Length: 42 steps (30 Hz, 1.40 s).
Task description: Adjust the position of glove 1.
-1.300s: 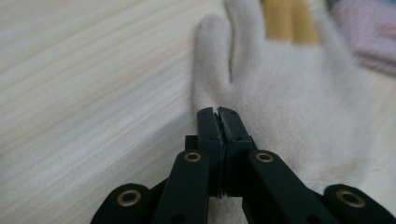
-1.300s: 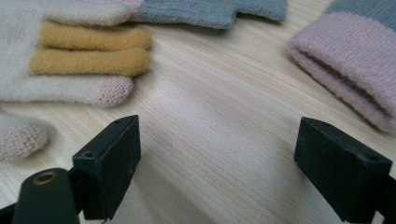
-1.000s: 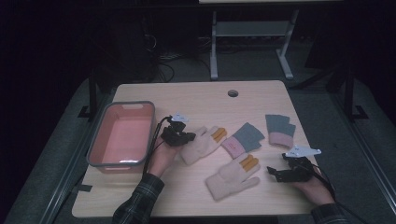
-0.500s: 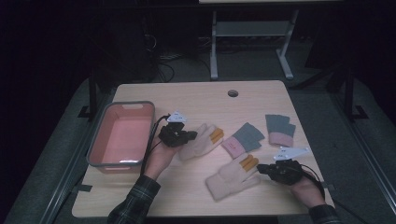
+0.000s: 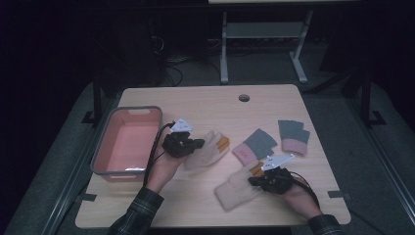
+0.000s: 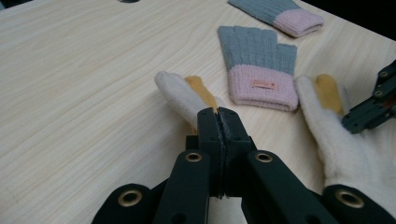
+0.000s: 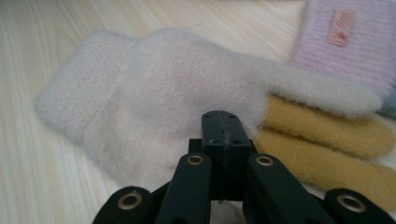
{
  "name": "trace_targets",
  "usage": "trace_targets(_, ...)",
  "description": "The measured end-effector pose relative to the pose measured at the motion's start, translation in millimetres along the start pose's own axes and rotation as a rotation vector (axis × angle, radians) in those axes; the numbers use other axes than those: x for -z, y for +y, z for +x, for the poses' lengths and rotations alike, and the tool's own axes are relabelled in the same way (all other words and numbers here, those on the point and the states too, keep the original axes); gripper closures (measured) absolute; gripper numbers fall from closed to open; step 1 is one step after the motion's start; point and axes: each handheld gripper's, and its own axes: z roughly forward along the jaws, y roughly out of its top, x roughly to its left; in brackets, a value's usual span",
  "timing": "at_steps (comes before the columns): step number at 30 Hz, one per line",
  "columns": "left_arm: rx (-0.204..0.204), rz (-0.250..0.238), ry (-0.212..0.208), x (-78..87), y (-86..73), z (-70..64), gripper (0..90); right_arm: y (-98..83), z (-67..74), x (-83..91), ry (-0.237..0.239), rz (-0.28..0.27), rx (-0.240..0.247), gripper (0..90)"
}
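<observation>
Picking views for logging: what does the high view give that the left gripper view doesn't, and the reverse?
High view alone: the pink bin, the person's hands, the table edges. Left gripper view alone: the label on the grey-pink glove's cuff, and the left tongs shut, wedged against a cream glove. Both: two cream gloves, two grey-pink gloves.

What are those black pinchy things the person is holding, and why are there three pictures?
They are claws, one in each hand, that pinch like tongs. One picture comes from a camera up high over the table; the other two come from little cameras riding on each claw. On the table lie two fluffy cream mittens, two grey-and-pink gloves and a pink tub. The left claw looks pinched shut on one mitten. The right claw is shut too, at the other mitten, but I cannot tell whether it grips the fluff. The gloves lie untouched.
</observation>
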Motion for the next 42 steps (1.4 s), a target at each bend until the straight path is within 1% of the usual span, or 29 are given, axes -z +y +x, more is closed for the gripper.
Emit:
trace_targets(4, -0.02, 0.0, 0.007, 6.1, -1.6, -2.4, 89.0, 7.9, 2.8, -9.0, 0.006, -0.002, 0.003, 89.9)
trace_targets(5, -0.018, -0.008, 0.011, 7.4, -2.2, -4.0, 89.0, 10.0, 2.9, -11.0, 0.005, 0.0, 0.009, 89.8)
trace_targets(6, -0.03, -0.003, 0.016, 9.3, -2.5, -4.7, 89.0, 12.1, 3.6, -12.8, 0.004, 0.0, 0.013, 89.8)
trace_targets(7, -0.031, -0.013, 0.018, 11.0, -2.9, -7.1, 89.0, 13.9, 4.5, -14.4, 0.003, 0.003, 0.013, 89.9)
trace_targets(9, -0.042, -0.021, 0.015, 13.5, -3.5, -10.5, 88.9, 16.5, 5.9, -17.3, 0.002, 0.003, 0.02, 89.8)
trace_targets(10, -0.047, -0.028, 0.009, 14.4, -3.7, -13.6, 88.9, 16.9, 6.1, -18.2, -0.001, 0.001, 0.031, 89.8)
trace_targets(13, -0.085, -0.031, -0.006, 13.5, -3.0, -24.5, 89.0, 16.4, 6.5, -18.1, -0.001, 0.0, 0.032, 89.8)
trace_targets(15, -0.112, -0.028, -0.009, 12.1, -0.5, -28.8, 89.0, 16.0, 6.1, -18.0, 0.002, 0.0, 0.027, 89.8)
trace_targets(18, -0.133, -0.038, -0.022, 8.6, 4.1, -36.4, 89.0, 16.0, 6.5, -18.1, 0.003, 0.0, 0.02, 89.8)
trace_targets(19, -0.149, -0.038, -0.02, 7.8, 5.9, -38.8, 89.0, 16.0, 6.5, -18.0, 0.004, 0.0, 0.02, 89.8)
trace_targets(23, -0.191, -0.059, -0.021, 6.9, 15.3, -48.2, 89.0, 15.8, 6.3, -17.9, 0.005, -0.001, 0.02, 89.8)
trace_targets(27, -0.21, -0.087, -0.036, 10.0, 22.6, -55.3, 89.0, 15.6, 6.1, -17.8, 0.006, -0.002, 0.019, 89.8)
trace_targets(28, -0.225, -0.098, -0.043, 11.0, 23.8, -57.6, 89.0, 15.5, 6.1, -17.8, 0.006, -0.002, 0.019, 89.8)
trace_targets(29, -0.231, -0.108, -0.048, 11.0, 24.1, -59.2, 89.0, 15.5, 6.1, -17.9, 0.006, -0.002, 0.018, 89.8)
trace_targets(32, -0.267, -0.116, -0.062, 8.1, 22.9, -63.3, 89.0, 15.5, 5.9, -17.8, 0.007, -0.003, 0.018, 89.8)
trace_targets(35, -0.29, -0.113, -0.081, 3.7, 20.6, -66.9, 89.0, 15.4, 6.0, -17.7, 0.006, -0.001, 0.016, 89.8)
trace_targets(39, -0.306, -0.089, -0.081, -2.1, 17.1, -69.8, 89.0, 15.4, 5.8, -17.8, 0.006, -0.002, 0.012, 89.8)
trace_targets(41, -0.305, -0.066, -0.086, -5.3, 12.4, -70.2, 89.0, 15.4, 6.0, -17.7, 0.006, -0.002, 0.012, 89.8)
trace_targets(42, -0.325, -0.045, -0.079, -6.4, 9.2, -70.2, 88.9, 15.4, 6.1, -17.7, 0.006, -0.001, 0.009, 89.8)
